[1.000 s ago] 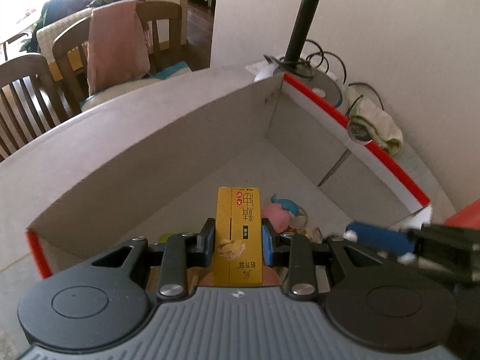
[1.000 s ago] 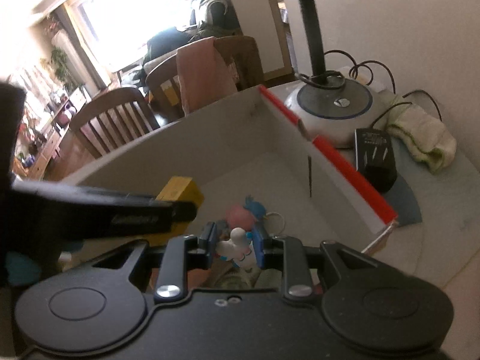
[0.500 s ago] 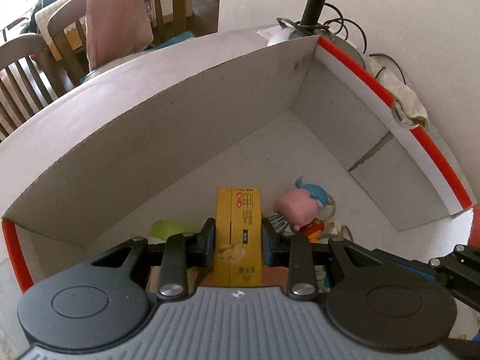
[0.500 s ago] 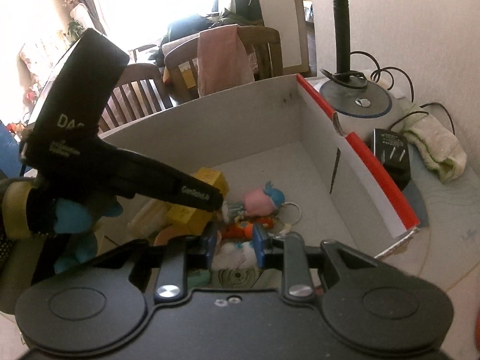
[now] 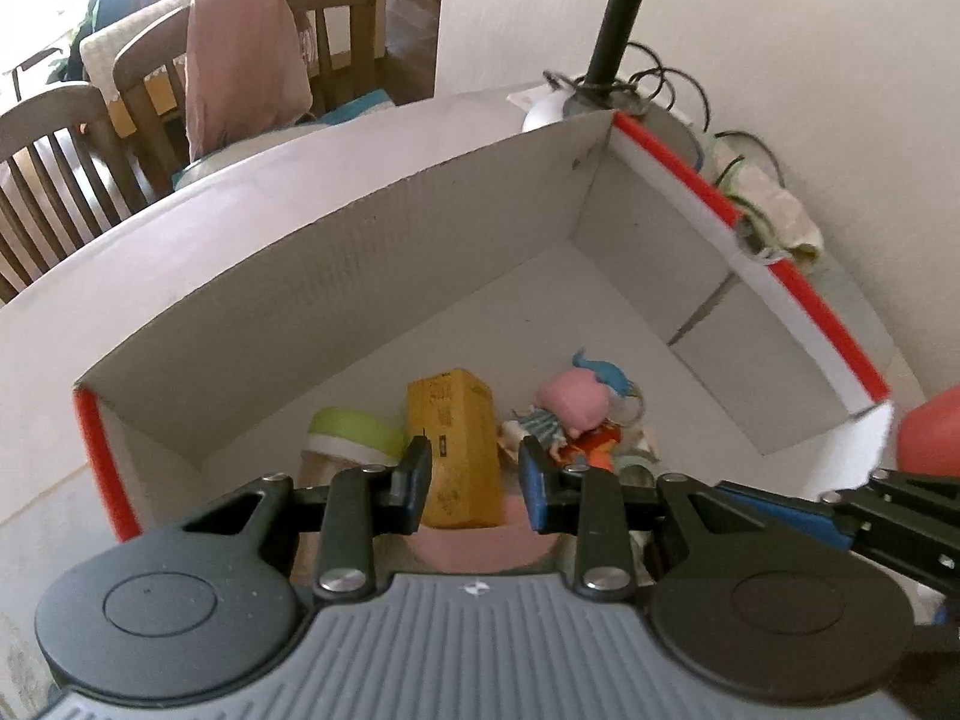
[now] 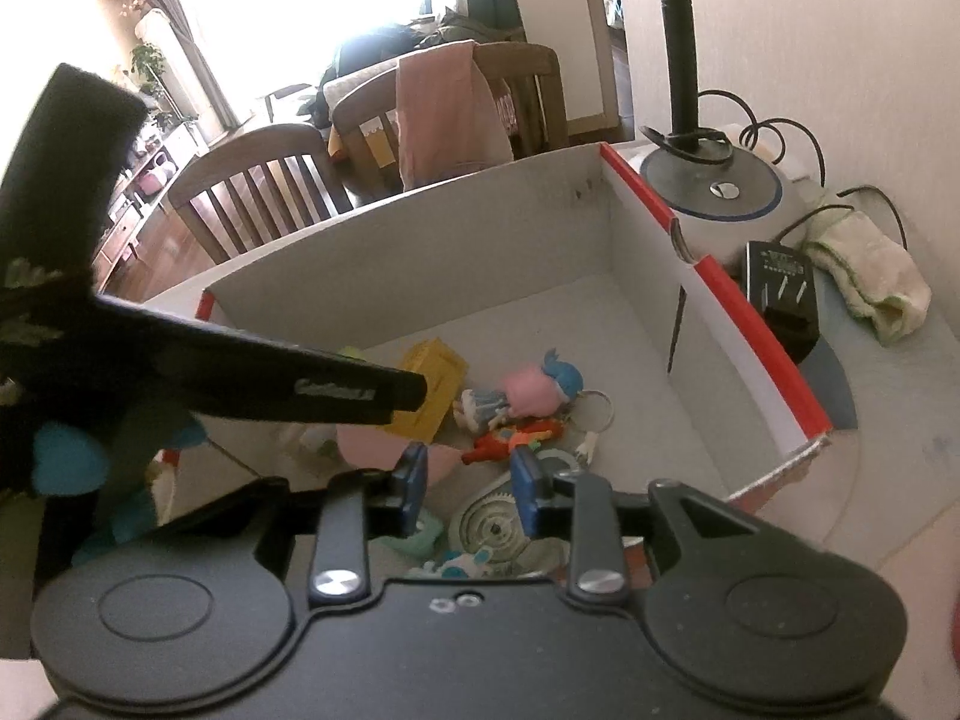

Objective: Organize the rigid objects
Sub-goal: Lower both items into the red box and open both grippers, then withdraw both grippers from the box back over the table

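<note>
A white cardboard box with red edges (image 5: 384, 276) holds the objects. A yellow carton (image 5: 453, 444) lies inside it, below my open left gripper (image 5: 474, 480); the carton also shows in the right wrist view (image 6: 435, 378). Beside it lie a pink-headed doll with blue hair (image 5: 576, 402), an orange toy (image 6: 516, 438) and a green-lidded jar (image 5: 354, 435). My right gripper (image 6: 468, 486) is open and empty above the box's near end, over a white gear-like disc (image 6: 498, 531) and a small white figure (image 6: 462, 561).
A lamp base with a black pole (image 6: 708, 192), a black adapter (image 6: 780, 288) and a crumpled cloth (image 6: 864, 276) stand right of the box. Wooden chairs (image 6: 264, 192) with a pink garment (image 6: 450, 108) are behind it. A red object (image 5: 930, 432) sits at right.
My left gripper opened and let the yellow carton drop into the box. My right gripper opened and released the small white figure, which now lies below it.
</note>
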The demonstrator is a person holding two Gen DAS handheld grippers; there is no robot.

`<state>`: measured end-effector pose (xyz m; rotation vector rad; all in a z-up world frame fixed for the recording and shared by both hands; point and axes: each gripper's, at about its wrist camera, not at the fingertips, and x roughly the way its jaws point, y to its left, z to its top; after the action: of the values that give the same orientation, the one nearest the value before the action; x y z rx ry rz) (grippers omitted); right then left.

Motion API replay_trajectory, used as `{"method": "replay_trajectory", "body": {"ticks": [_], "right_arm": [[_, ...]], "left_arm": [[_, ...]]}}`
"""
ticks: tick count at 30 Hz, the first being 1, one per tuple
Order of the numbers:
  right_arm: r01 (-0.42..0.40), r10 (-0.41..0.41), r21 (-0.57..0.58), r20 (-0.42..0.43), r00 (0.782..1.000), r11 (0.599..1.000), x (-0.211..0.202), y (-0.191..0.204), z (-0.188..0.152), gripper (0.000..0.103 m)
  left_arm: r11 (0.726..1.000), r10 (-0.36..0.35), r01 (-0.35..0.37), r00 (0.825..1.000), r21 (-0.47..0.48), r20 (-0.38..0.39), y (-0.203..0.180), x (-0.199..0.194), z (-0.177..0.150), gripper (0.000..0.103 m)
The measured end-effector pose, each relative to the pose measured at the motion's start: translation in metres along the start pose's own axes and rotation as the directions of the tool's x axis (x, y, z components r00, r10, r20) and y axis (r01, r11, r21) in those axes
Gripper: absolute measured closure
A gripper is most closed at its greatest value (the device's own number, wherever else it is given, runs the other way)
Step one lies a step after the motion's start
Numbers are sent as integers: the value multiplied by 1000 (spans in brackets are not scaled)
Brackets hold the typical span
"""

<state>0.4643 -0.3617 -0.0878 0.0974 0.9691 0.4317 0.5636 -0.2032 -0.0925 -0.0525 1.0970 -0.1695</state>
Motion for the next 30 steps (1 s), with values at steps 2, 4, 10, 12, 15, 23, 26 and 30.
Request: {"method": "replay_trajectory", "body": {"ticks": [2, 4, 10, 12, 15, 23, 26, 30], "right_arm": [[5, -5, -1, 2, 1000, 1000, -4, 3, -2, 73], [8, -8, 2, 7, 1000, 1000, -10, 5, -5, 72], [3, -4, 10, 32, 999, 1000, -27, 12, -9, 67], [1, -1, 9, 42, 999, 1000, -34, 15, -10, 65], [-3, 3, 2, 57, 998, 1000, -44, 22, -13, 62], [-16, 17, -11, 87, 996, 1000, -66, 45, -23, 57], [-17, 19, -16, 98, 995, 1000, -72, 54, -27, 56], [-20, 23, -24, 113, 993, 1000, -83, 68, -36, 55]], "left_arm": [[1000, 3, -3, 1000, 5, 15, -1, -9, -4, 73], [1000, -4, 4, 1000, -1, 28, -1, -18, -9, 73], [1000, -11, 12, 997, -15, 70, 3, -46, -22, 73], [1000, -11, 12, 996, -14, 86, 4, -56, -27, 73], [1000, -13, 15, 994, -15, 107, 5, -70, -35, 73], [999, -33, 37, 987, -23, 157, 13, -109, -57, 73], [999, -39, 44, 984, -30, 176, 18, -123, -66, 73], [998, -46, 54, 979, -35, 199, 24, -140, -81, 73]]}}
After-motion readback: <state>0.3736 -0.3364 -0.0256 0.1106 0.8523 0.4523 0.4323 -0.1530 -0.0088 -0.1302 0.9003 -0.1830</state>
